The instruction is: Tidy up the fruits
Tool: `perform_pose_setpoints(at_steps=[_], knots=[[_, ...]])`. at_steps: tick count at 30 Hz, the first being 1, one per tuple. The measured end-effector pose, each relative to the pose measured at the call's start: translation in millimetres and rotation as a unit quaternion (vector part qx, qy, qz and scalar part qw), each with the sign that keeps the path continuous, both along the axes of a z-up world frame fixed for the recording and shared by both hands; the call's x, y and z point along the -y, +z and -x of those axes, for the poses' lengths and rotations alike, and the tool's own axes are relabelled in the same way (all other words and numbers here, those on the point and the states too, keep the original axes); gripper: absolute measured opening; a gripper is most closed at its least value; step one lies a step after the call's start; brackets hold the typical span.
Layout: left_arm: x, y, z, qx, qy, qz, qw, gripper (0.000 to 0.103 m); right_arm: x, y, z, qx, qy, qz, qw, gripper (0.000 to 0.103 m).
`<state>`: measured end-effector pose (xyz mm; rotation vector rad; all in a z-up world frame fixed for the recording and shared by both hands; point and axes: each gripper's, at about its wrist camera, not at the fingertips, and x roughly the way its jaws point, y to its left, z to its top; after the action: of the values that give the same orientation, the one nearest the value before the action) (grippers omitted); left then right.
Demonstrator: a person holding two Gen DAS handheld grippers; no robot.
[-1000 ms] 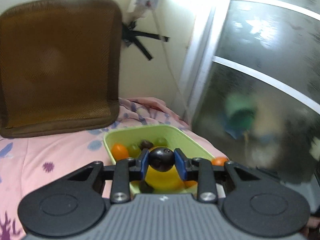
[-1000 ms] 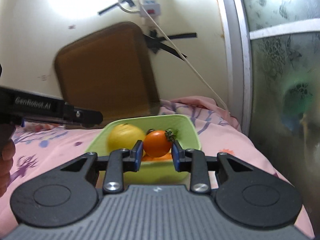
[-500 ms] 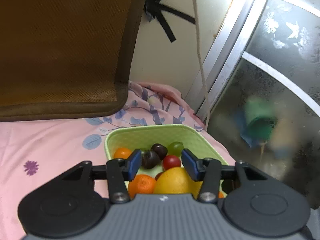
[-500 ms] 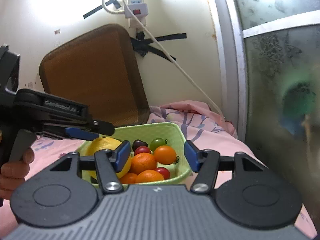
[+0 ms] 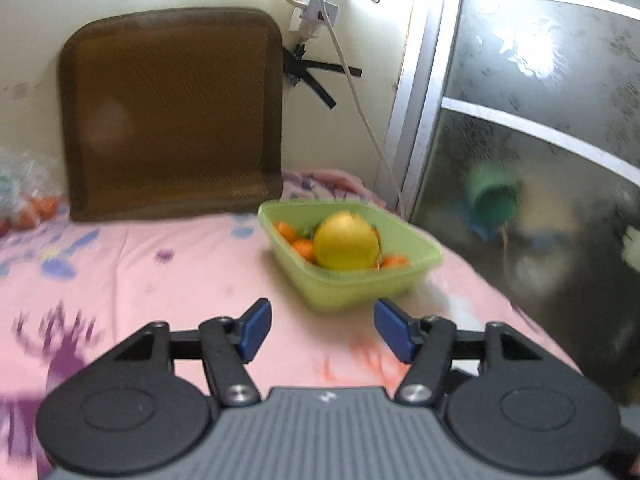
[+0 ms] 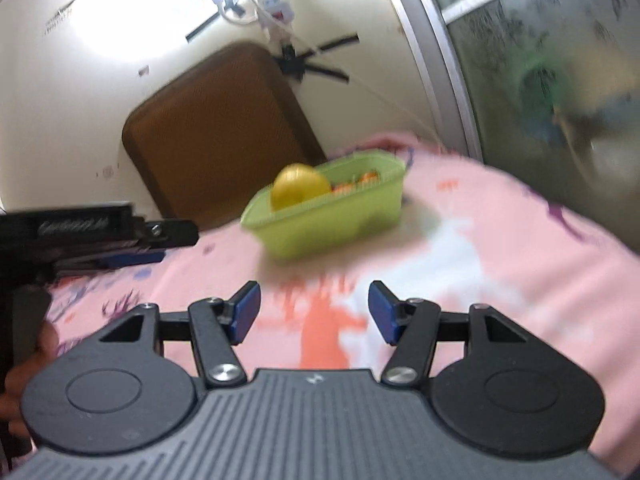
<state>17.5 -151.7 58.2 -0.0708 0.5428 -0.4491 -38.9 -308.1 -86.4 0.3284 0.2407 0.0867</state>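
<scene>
A light green tub (image 5: 360,288) (image 6: 332,220) stands on the pink patterned cloth, at the far right. It holds a big yellow fruit (image 5: 346,246) (image 6: 300,186) and several small orange fruits (image 5: 302,248) (image 6: 352,184). My left gripper (image 5: 322,330) is open and empty, well short of the tub and above the cloth. My right gripper (image 6: 312,312) is likewise open and empty, also some way back from the tub. The left gripper (image 6: 120,236) shows from the side at the left of the right wrist view, held by a hand (image 6: 24,360).
A brown mesh cushion (image 5: 172,116) leans on the wall behind the cloth. A clear bag of orange fruit (image 5: 28,204) lies at the far left. A power strip and cable (image 5: 320,12) hang on the wall. A frosted glass door (image 5: 540,160) bounds the right side.
A second ago my left gripper held a dark round fruit and my right a small orange one over the tub. Both opened, dropping them in, and have drawn back from the tub.
</scene>
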Motion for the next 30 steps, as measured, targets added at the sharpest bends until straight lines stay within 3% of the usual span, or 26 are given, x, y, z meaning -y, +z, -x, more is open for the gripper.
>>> perform_pose_setpoints(at_steps=[4,6,8,9,14,30], knots=[[-12,-13,27,-0.025,0.019,-0.003,0.9995,0.062,-4,-7,9,-0.043,0.008,-0.026,0.999,0.062],[-20,-17,38,-0.031,0.032,-0.009,0.999,0.069,-8,-9,12,-0.056,0.01,-0.029,0.998,0.062],[-27,-20,46,-0.031,0.049,-0.011,0.9983,0.093,-10,-11,15,-0.064,0.01,-0.034,0.997,0.064],[-30,-22,49,-0.029,0.059,-0.013,0.9978,0.097,-11,-12,16,-0.067,0.01,-0.038,0.997,0.064],[-40,-23,54,-0.03,0.087,-0.028,0.9953,0.103,-16,-11,21,-0.078,0.014,-0.047,0.996,0.069],[-34,-24,75,-0.02,0.121,-0.08,0.9892,0.103,-21,-9,29,-0.098,0.034,-0.055,0.993,0.077]])
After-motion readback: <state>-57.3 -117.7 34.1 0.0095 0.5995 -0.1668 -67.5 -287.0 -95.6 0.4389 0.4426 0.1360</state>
